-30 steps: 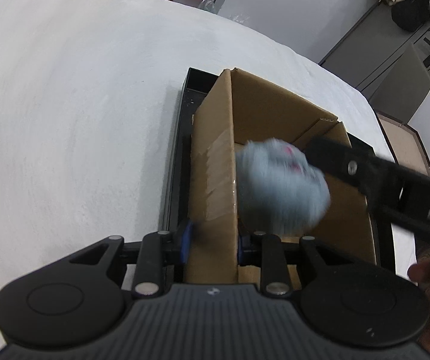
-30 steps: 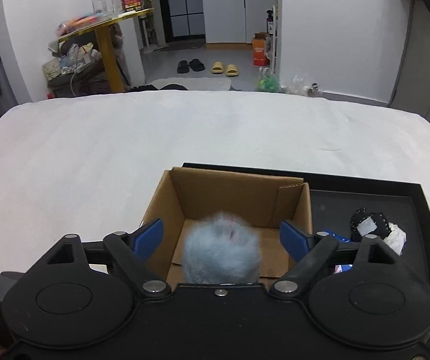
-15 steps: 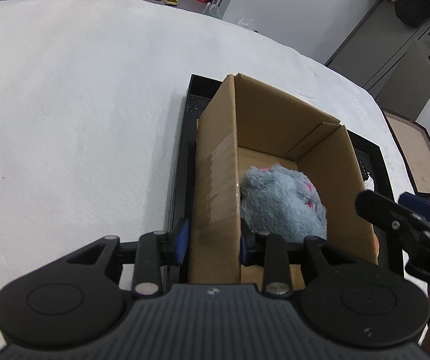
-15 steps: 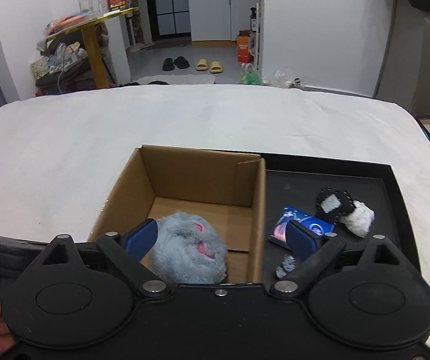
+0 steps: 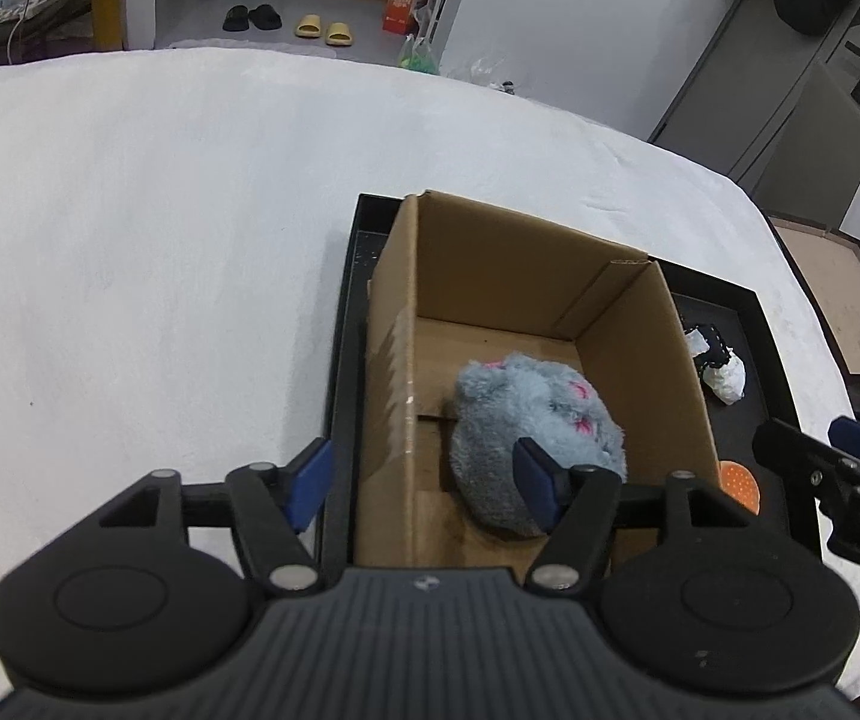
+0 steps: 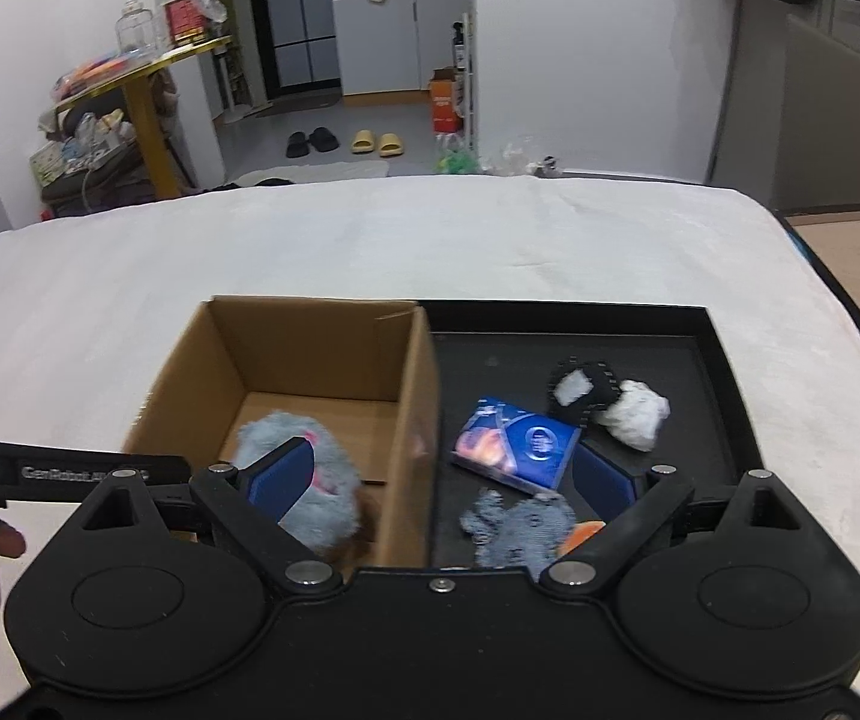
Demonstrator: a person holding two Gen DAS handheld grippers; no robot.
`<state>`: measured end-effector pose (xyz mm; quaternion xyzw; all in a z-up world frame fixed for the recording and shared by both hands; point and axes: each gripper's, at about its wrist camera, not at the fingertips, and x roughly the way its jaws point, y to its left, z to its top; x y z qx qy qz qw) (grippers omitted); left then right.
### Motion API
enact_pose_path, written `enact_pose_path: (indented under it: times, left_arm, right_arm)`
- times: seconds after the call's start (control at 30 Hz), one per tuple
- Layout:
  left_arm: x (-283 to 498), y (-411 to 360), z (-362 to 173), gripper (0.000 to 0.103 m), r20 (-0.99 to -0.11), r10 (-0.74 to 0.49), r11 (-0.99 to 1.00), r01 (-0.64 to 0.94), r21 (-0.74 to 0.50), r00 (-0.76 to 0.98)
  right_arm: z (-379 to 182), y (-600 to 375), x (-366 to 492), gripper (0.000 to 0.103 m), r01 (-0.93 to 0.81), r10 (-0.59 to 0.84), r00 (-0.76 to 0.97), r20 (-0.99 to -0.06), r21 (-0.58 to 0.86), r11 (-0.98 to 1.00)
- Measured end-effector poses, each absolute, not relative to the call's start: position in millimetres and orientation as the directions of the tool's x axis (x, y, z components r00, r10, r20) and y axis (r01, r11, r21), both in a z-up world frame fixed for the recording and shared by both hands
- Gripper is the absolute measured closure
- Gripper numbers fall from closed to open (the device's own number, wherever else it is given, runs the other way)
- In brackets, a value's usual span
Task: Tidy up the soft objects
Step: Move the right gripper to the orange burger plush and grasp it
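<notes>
A fluffy grey-blue plush toy with pink markings [image 5: 541, 426] is lying on the floor of an open brown cardboard box [image 5: 640, 372], close to the box's near wall, as a person is working with a handheld gripper in each hand. The left gripper [image 5: 423, 483] is hovering over the box's near left wall, its blue-padded fingers [image 5: 308, 474] opening on either side of that wall without pressing on it; one finger is outside the box, the other in front of the toy. The right gripper [image 6: 442, 471] is hanging with its fingers spread wide and nothing pinched between them, straddling the box's right wall. The box is sitting in the left part of a shallow black rectangular tray [image 6: 724, 372]. In the tray's open right part, a knitted grey-blue cloth piece [image 6: 517, 525] is lying nearest, beside an orange round object [image 6: 583, 534], partly hidden. Just beyond, a blue printed packet [image 6: 520, 444] is lying flat, and farther back a black soft item with a white patch [image 6: 583, 387] is touching a crumpled white wad [image 6: 637, 414]. The tray is resting on a wide white fabric-covered tabletop [image 6: 309, 252].
</notes>
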<state>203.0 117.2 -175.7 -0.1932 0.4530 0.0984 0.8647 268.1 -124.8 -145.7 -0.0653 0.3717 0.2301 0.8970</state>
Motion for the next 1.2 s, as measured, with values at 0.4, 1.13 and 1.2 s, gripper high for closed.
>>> enact_pose_path:
  times: [0.4,1.13,1.2]
  left_arm:
    - [217,93,-176,0.035,-0.838,0.056,0.932,-0.328,-0.151,0.543]
    - [241,72,-179,0.029,-0.846,0.169,0.934,-0.355,-0.026,0.506]
    - [241,72,-180,0.029,-0.846,0.171,0.934,-0.357,-0.025,0.506]
  right_arm:
    - [-171,-174,282,0.010,-0.388,0.312,0.606,-0.732,0.071,0.919]
    - [-241,-220,316,0.025,-0.330,0.251,0.499,-0.829,0.086,0.940]
    - [-246,-221,317,0.025,-0.331,0.250,0.494,-0.833,0.086,0.940]
